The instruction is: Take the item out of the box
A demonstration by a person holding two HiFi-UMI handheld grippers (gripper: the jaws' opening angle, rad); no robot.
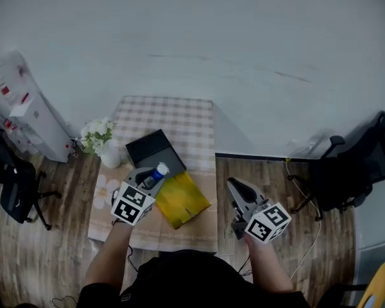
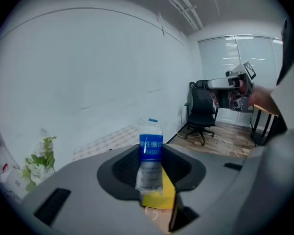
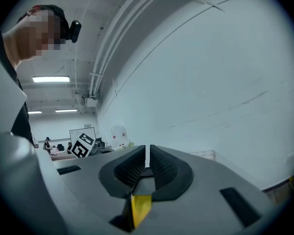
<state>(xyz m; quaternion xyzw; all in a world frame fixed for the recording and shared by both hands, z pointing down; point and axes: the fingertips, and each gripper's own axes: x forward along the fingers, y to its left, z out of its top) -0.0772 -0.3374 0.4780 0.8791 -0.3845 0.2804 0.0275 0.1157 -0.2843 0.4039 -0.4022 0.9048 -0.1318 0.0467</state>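
Left claw [image 2: 151,174] clamped on water bottle [image 2: 151,146], near yellow box [image 1: 181,199]

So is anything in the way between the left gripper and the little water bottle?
No, nothing is. The left gripper has its jaws pressed on the water bottle, one on each side, so it is holding it. The yellow box lies lower down and is not between them.

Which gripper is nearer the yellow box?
Left. The left gripper, shut on the bottle, is at the left edge of the yellow box; the right gripper is clear of it, off to its right.
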